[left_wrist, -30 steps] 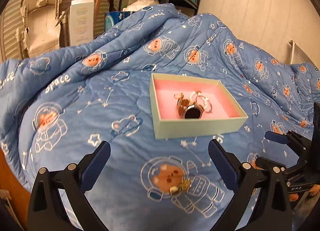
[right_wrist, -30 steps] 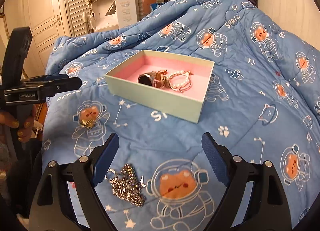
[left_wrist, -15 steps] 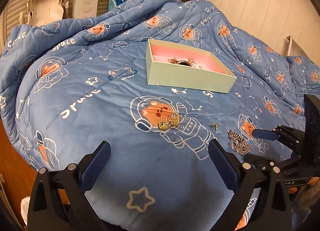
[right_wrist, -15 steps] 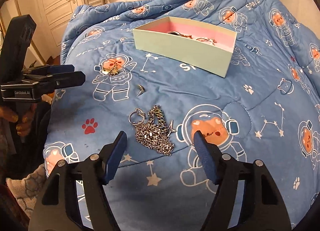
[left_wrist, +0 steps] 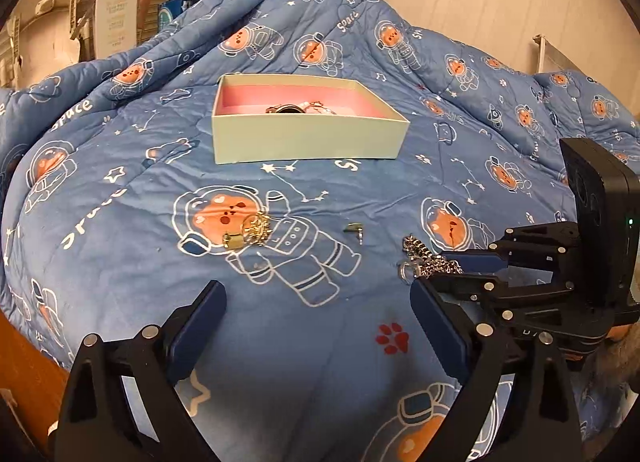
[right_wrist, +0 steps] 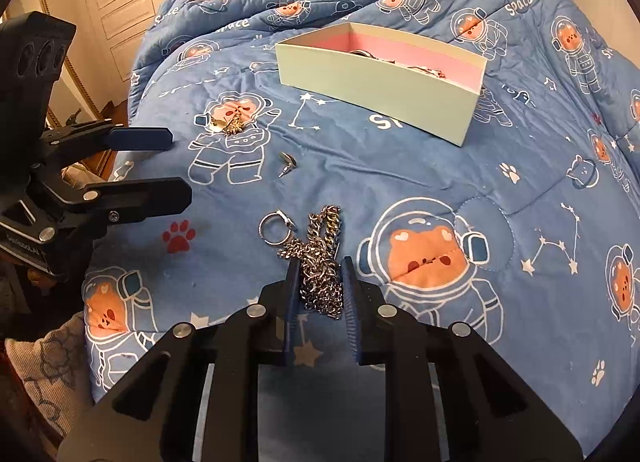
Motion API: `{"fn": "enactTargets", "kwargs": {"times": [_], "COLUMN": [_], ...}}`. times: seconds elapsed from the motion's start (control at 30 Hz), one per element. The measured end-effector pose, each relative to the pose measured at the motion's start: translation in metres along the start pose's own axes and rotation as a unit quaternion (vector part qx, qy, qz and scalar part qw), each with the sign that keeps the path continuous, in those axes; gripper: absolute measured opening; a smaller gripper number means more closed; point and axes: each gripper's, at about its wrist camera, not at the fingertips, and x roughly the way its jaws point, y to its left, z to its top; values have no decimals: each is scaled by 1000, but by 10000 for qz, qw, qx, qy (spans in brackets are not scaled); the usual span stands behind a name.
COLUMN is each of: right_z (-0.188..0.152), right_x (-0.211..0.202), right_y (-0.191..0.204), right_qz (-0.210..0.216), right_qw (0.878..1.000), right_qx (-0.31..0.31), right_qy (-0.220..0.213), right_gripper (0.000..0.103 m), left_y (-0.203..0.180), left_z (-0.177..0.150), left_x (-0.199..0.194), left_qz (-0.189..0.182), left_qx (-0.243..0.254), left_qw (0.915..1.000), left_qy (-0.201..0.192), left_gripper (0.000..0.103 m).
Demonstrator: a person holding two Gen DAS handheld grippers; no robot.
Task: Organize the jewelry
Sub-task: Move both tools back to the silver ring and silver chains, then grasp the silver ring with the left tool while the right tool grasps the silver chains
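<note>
At the bottom centre of the right wrist view, the right gripper [right_wrist: 319,286] has its 2 blue-padded fingers [right_wrist: 293,294] closing around the heaped silver link chain [right_wrist: 320,262], the pile sitting between the pads and seemingly just pinched at its near end. Most of the chain, with its silver ring clasp [right_wrist: 273,227], lies loose beyond the tips on the blue astronaut-print quilt [right_wrist: 420,166], so a lift could leave links trailing, let the heap slip out, or pinch the soft quilt along with it. The left gripper [left_wrist: 316,326], at the bottom of its own view, has its fingers wide apart, closing slightly on nothing, over bare quilt. Further up lie a small stud earring [right_wrist: 287,163] and a tangled gold charm piece [left_wrist: 250,231]. In the upper middle sits the pale green rectangular box with pink lining [left_wrist: 308,140], already holding a dark round watch [left_wrist: 287,109] and 1 or more thin bracelets, hard to tell apart.
</note>
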Motion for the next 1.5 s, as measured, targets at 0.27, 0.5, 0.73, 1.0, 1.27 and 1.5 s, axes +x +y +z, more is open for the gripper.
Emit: {"fn": "enactTargets", "kwargs": {"times": [0.27,0.5,0.73,1.0,1.27,1.5], "right_z": [-17,-24,-24,-21,-6,13], "right_x": [-17,-24,-22,-25,-38,-51], "right_y": [-25,-37,-37,-39,-32,-27], "right_qz": [-240,-234,-239,-188,-2,177], "right_qw": [9987,9966,9957,9941,9948,9934], "right_qx": [435,784,897,1071,992,1015], "right_qy": [77,73,59,7,-247,-497], "right_gripper": [18,18,18,16,9,8], "left_y": [-40,-64,-62,-55,-42,-31], "left_z": [4,10,13,13,21,29], "left_x": [23,50,52,37,11,-4], "left_qz": [-301,-237,-176,-351,-432,-349], "left_qx": [719,1064,978,700,420,322], "left_qw": [9966,9927,9936,9960,9979,9988], "left_qy": [263,519,544,428,217,75], "left_gripper": [67,47,17,17,17,17]}}
